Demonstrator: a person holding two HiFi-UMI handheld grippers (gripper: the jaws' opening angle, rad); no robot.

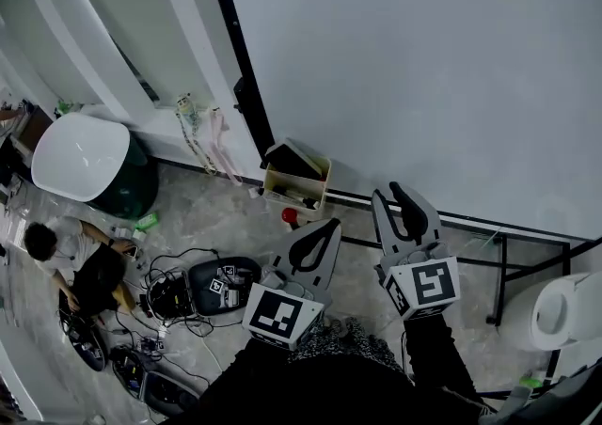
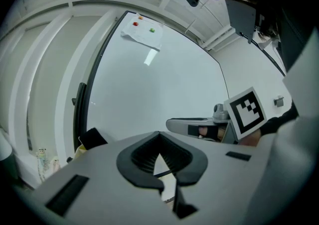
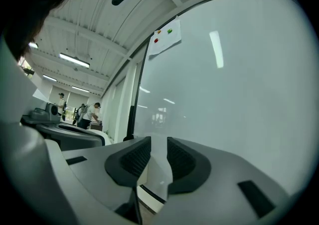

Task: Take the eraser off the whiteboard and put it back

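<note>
The whiteboard (image 1: 423,66) fills the upper right of the head view, and both grippers point level at its lower part. A black block (image 1: 293,162), likely the eraser, lies on a pale yellow box (image 1: 299,190) at the board's lower left corner; it also shows as the black block (image 2: 92,138) in the left gripper view. My left gripper (image 1: 329,224) (image 2: 159,137) is shut with nothing in it, a short way from the box. To its right, my right gripper (image 1: 390,191) (image 3: 158,142) is open, with only the board (image 3: 224,109) showing through the gap.
A sheet of paper (image 2: 142,32) is pinned high on the board with red and green magnets. On the floor are a person crouching (image 1: 80,263), tangled cables and a black case (image 1: 212,287), a white-topped green seat (image 1: 85,160) and the black stand frame (image 1: 499,263).
</note>
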